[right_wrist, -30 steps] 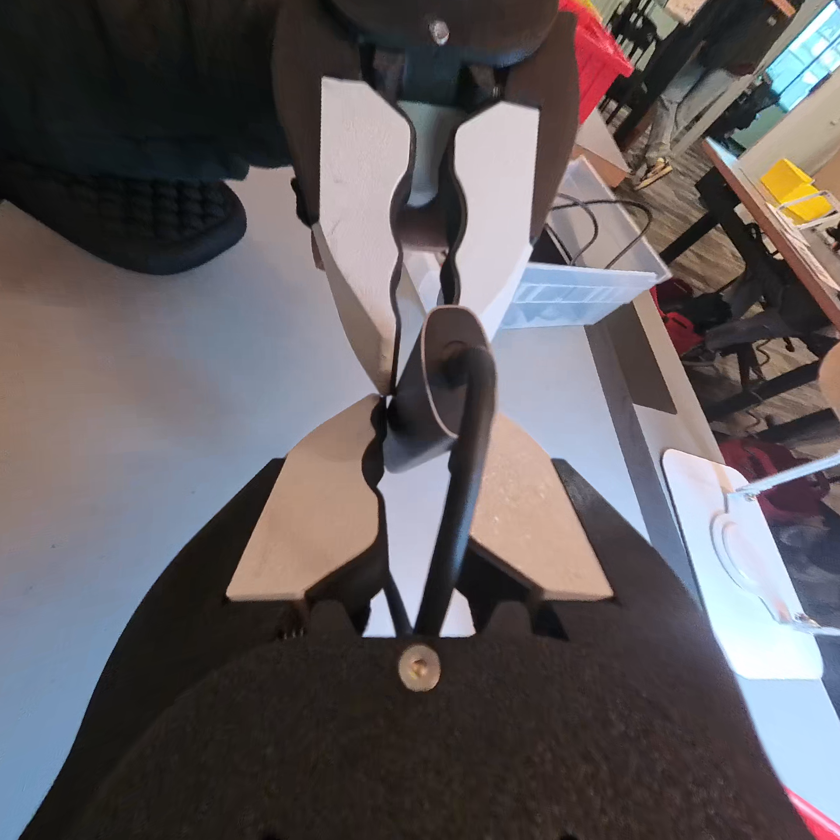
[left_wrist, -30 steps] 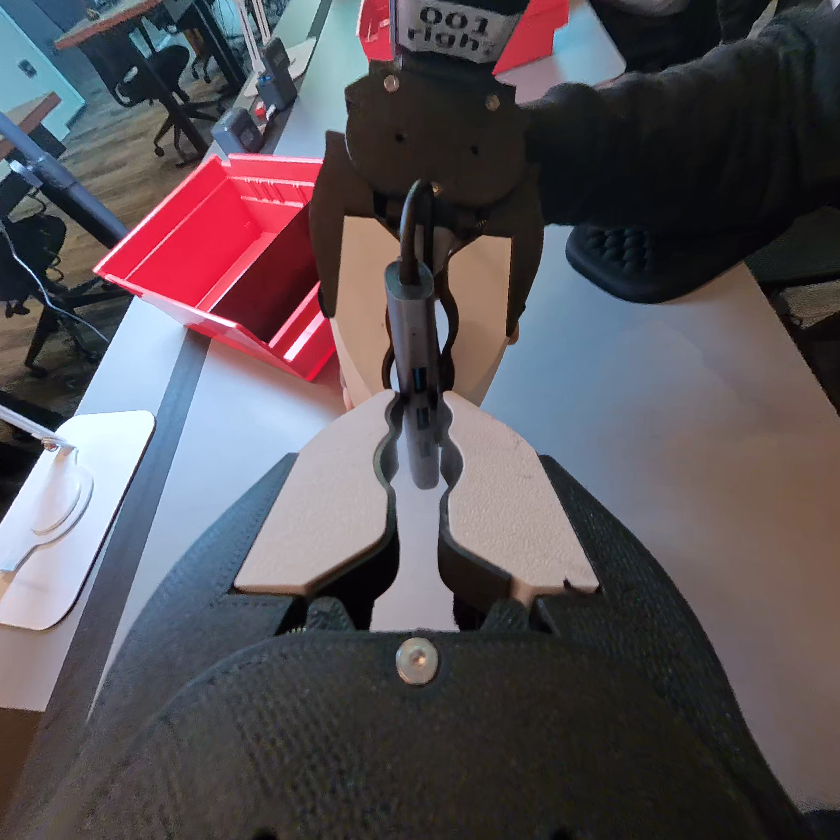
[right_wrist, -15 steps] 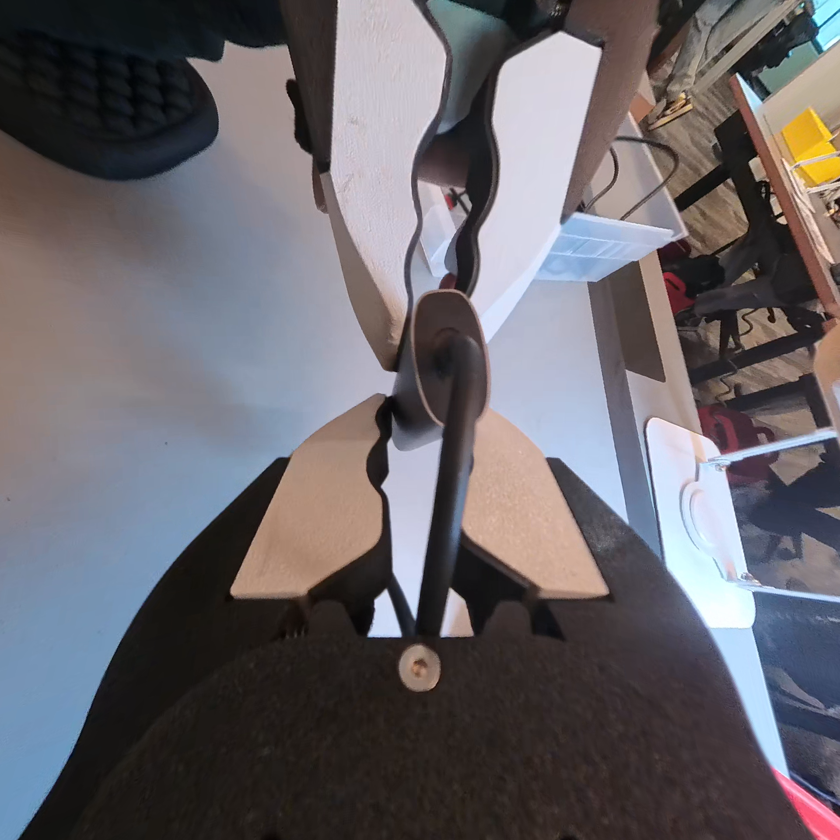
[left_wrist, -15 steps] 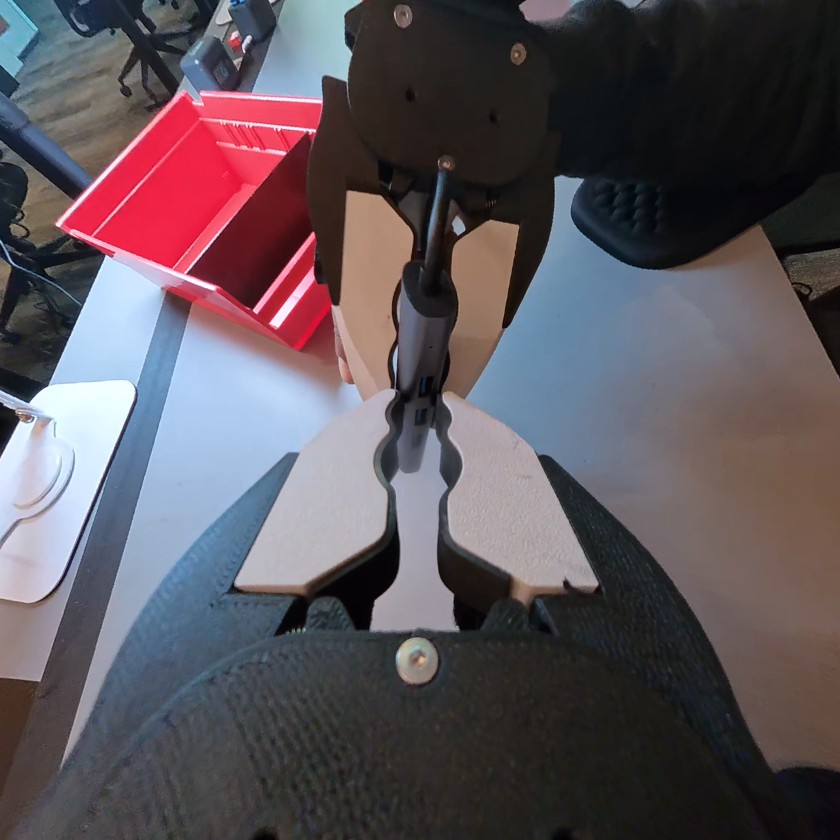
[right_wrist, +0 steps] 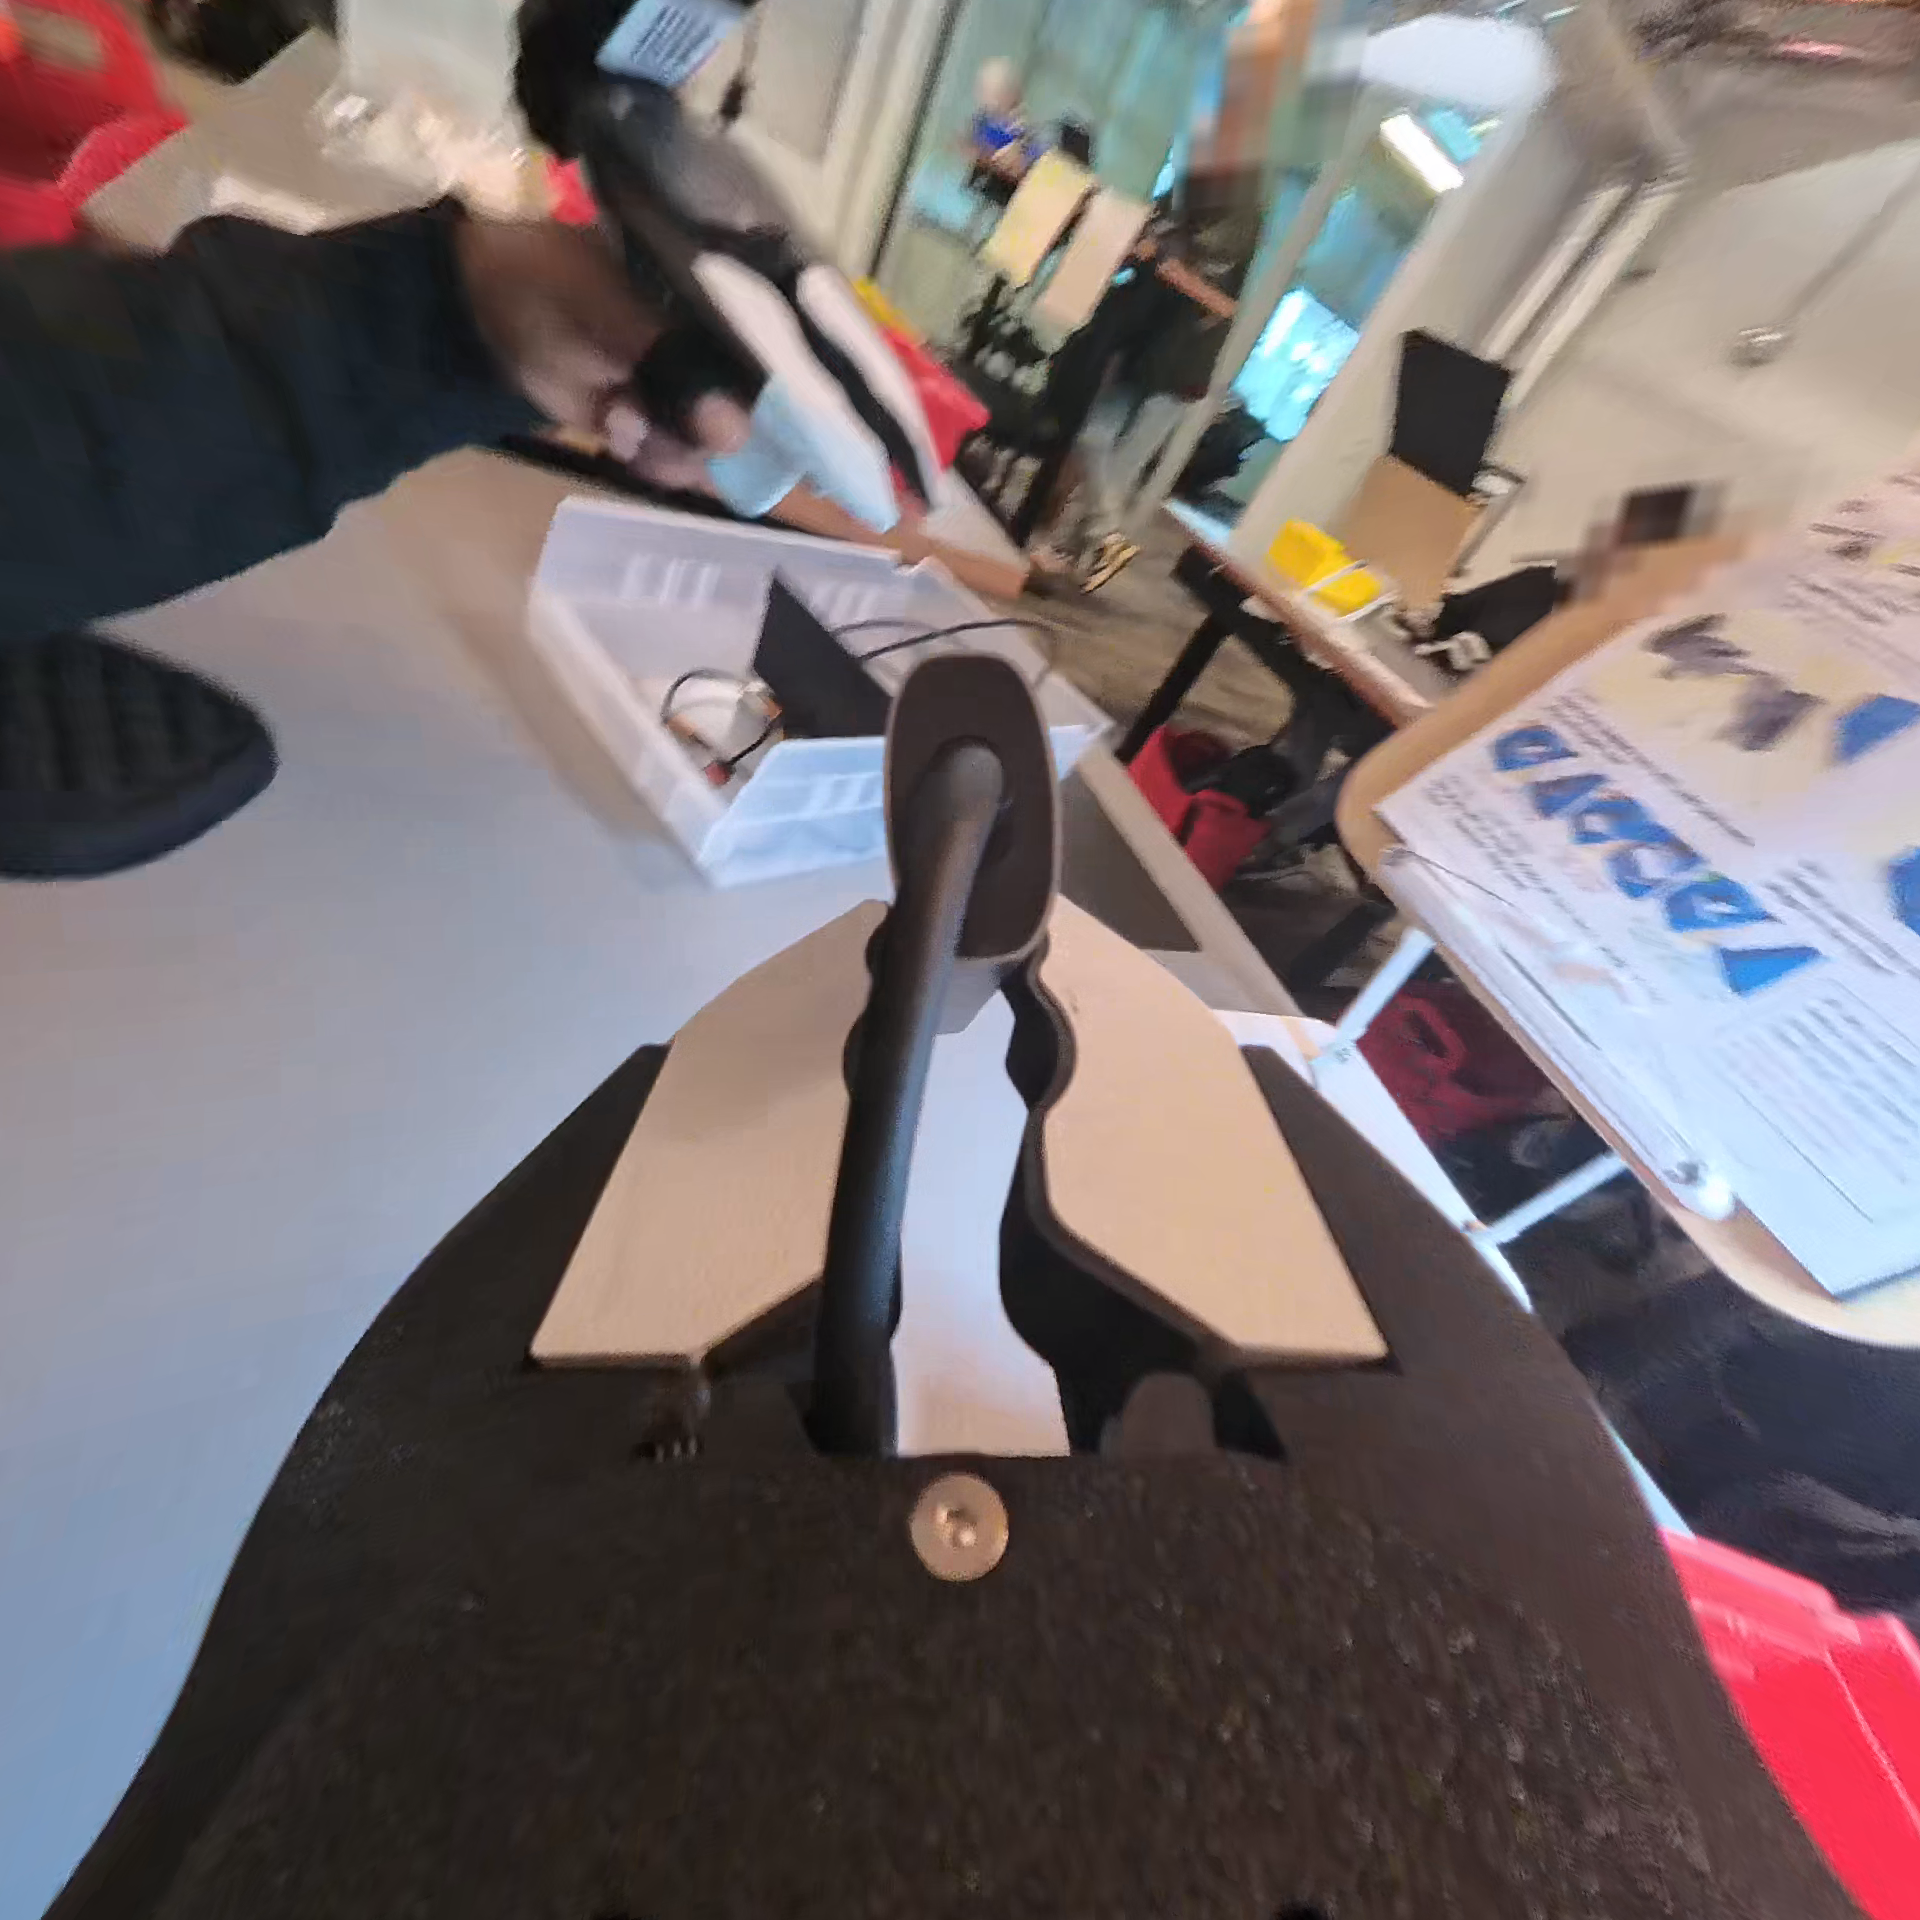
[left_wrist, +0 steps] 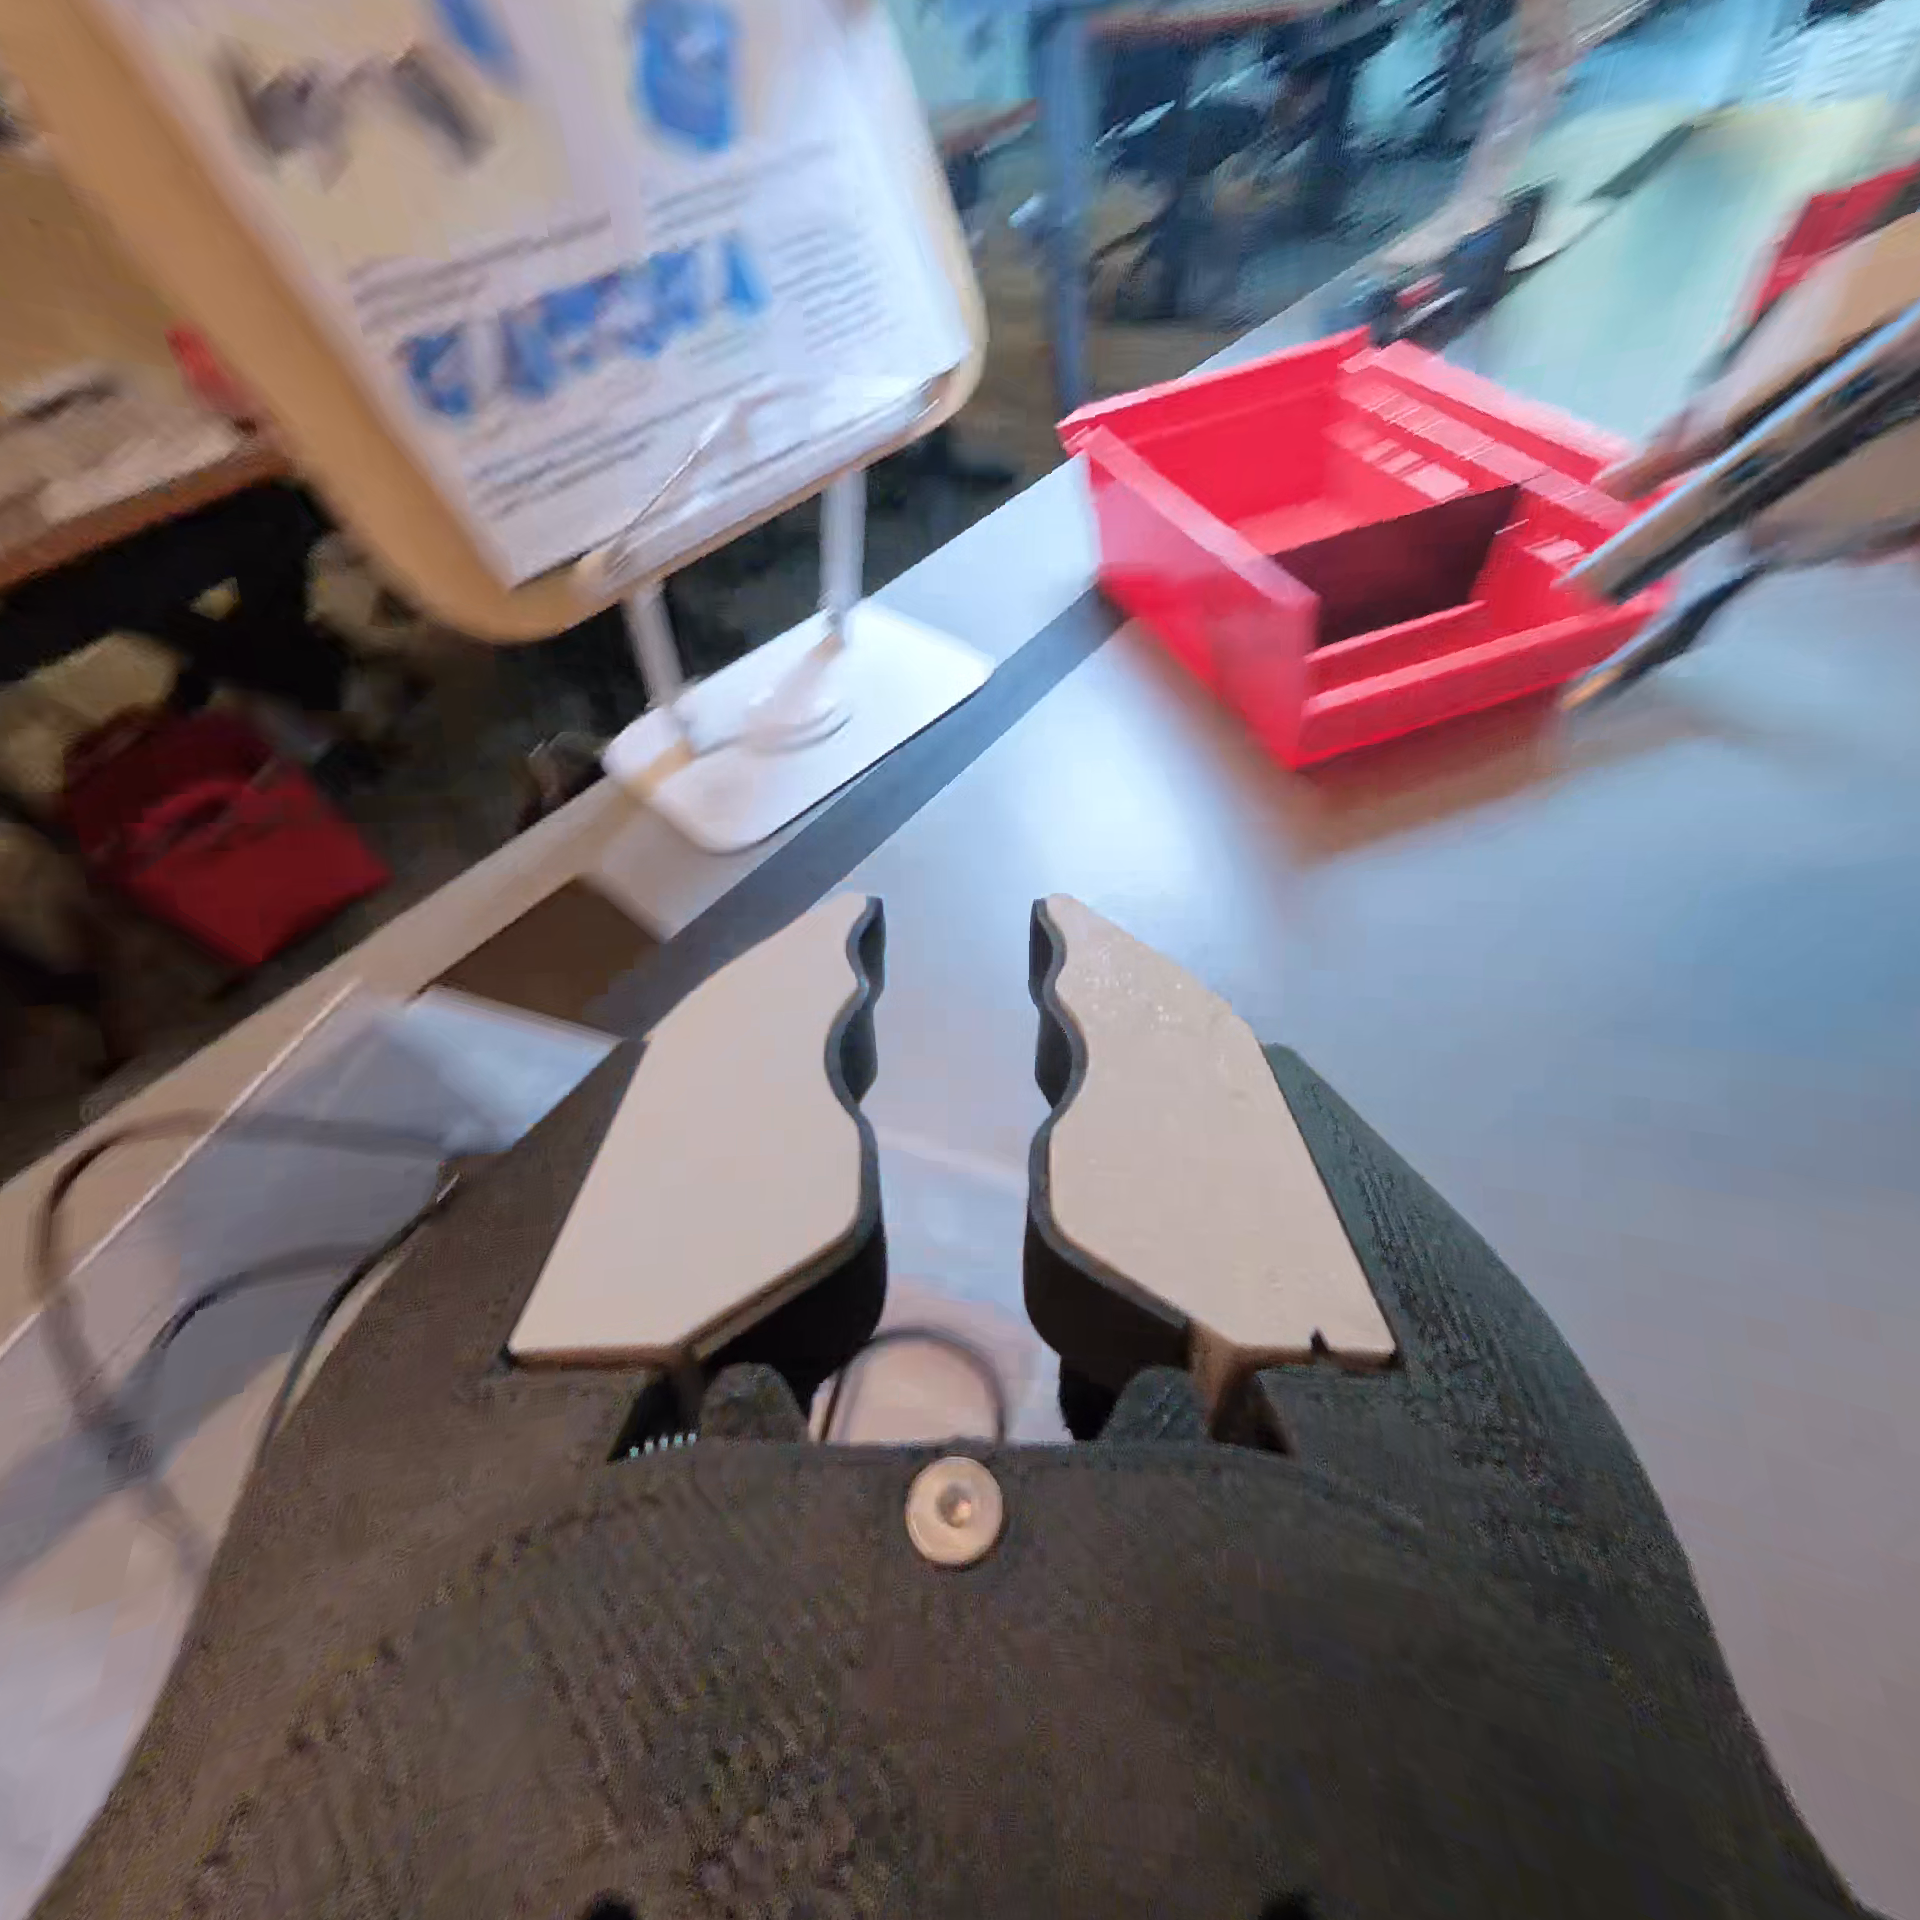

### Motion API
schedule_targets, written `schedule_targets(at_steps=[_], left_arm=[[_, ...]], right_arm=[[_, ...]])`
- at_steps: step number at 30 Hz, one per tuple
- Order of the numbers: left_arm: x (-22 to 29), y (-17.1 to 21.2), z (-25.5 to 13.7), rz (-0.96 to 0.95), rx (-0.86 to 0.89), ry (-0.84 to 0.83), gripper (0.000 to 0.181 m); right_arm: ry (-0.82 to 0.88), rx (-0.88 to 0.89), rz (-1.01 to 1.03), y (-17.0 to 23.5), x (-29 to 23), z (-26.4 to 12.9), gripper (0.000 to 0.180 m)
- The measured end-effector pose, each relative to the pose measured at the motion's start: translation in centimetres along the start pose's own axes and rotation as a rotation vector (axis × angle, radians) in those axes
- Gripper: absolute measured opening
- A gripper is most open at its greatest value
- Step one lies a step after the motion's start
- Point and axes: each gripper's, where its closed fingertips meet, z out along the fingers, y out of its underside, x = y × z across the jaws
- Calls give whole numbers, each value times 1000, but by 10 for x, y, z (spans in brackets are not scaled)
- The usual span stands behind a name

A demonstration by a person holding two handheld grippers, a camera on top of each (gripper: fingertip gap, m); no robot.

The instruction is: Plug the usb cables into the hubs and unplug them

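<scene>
My right gripper (right_wrist: 961,925) is shut on the grey USB hub (right_wrist: 971,810), which stands between its fingertips with its end face toward the camera. The hub's black cable (right_wrist: 883,1143) runs back between the fingers. My left gripper (left_wrist: 956,914) is open and empty above the grey table (left_wrist: 1455,1039). It is apart from the hub. A blurred grey bar (left_wrist: 1745,468) at the right edge of the left wrist view looks like the hub. A thin black cable loop (left_wrist: 914,1371) shows below the left fingers.
A red bin (left_wrist: 1351,582) stands on the table ahead of the left gripper, and shows again in the right wrist view (right_wrist: 1818,1714). A clear bin (right_wrist: 623,665) holds cables. A sign board on a white stand (left_wrist: 790,717), a black pad (right_wrist: 104,748) and a person's dark sleeve (right_wrist: 208,395) are nearby. The gap from one gripper's tips to the other's is roughly 20 centimeters.
My left gripper has let go of the hub, opened and swung away to the left. My right gripper still holds the hub and has turned away too. Both views are motion-blurred.
</scene>
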Motion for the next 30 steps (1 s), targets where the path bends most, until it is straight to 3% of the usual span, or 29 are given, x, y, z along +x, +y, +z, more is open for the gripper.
schedule_targets(at_steps=[5,10,14,18,23,30], left_arm=[[-66,68,-11,42,-352,-184,25],[-66,143,-4,37,-721,-43,25],[-55,196,10,1,-929,60,26],[-48,224,15,-19,-1029,116,5],[-44,172,9,-36,-883,118,4],[-4,16,-24,22,-398,128,4]], right_arm=[[208,61,142,15,24,-24,17],[298,66,201,54,5,-32,17],[258,26,200,69,-10,-19,18],[251,11,176,72,-13,-16,18],[271,-2,166,76,-10,-22,18],[306,22,159,69,-2,-28,18]])
